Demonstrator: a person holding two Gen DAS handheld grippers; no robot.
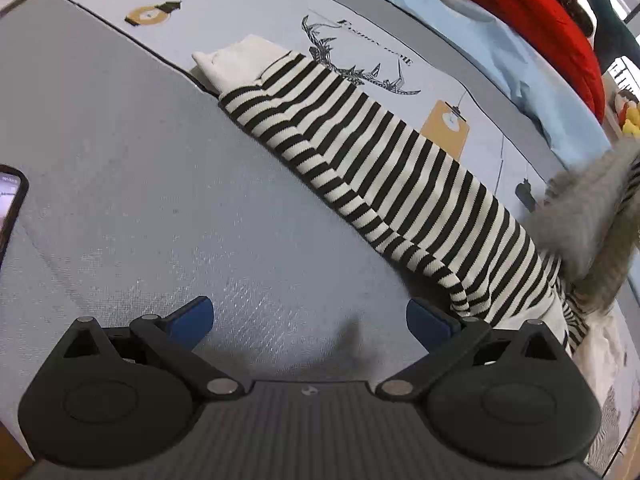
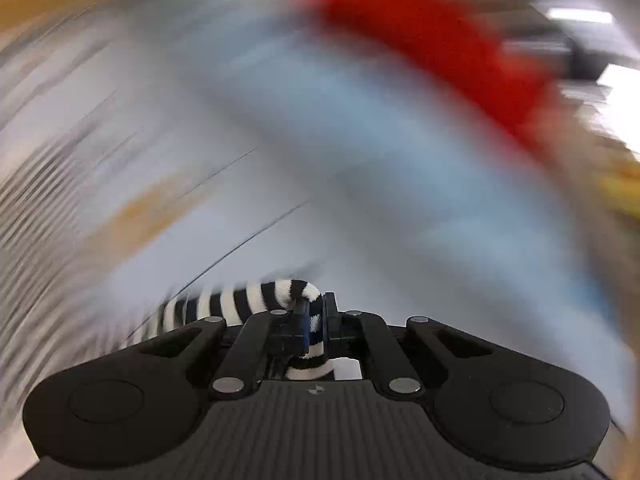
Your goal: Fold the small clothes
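**Striped top half on the mat, right gripper has a corner of it**

So the left gripper (image 1: 310, 320) is spread wide with nothing between its blue pads (image 1: 192, 318) — it's just hanging over the grey mat (image 1: 120, 160). The black-and-white striped top (image 1: 380, 184) lies in a long diagonal band across the far edge of that mat, running from upper left down to the lower right, where it bunches up just beside the right-hand pad. A white piece of cloth (image 1: 236, 64) pokes out from under its upper end. Behind it is a pale blue sheet (image 1: 248, 12) with printed pictures on it, and a red cushion (image 1: 520, 12) sits at the top right. A phone (image 1: 10, 208) peeks in at the left edge. There's a blurry grey furry thing on the right, can't tell what it is.

Right wrist view is mostly motion blur, but the right gripper (image 2: 316, 316) is clear enough — fingers pressed together, pinching a fold of the striped top (image 2: 256, 300), which trails off to the left from the tips.
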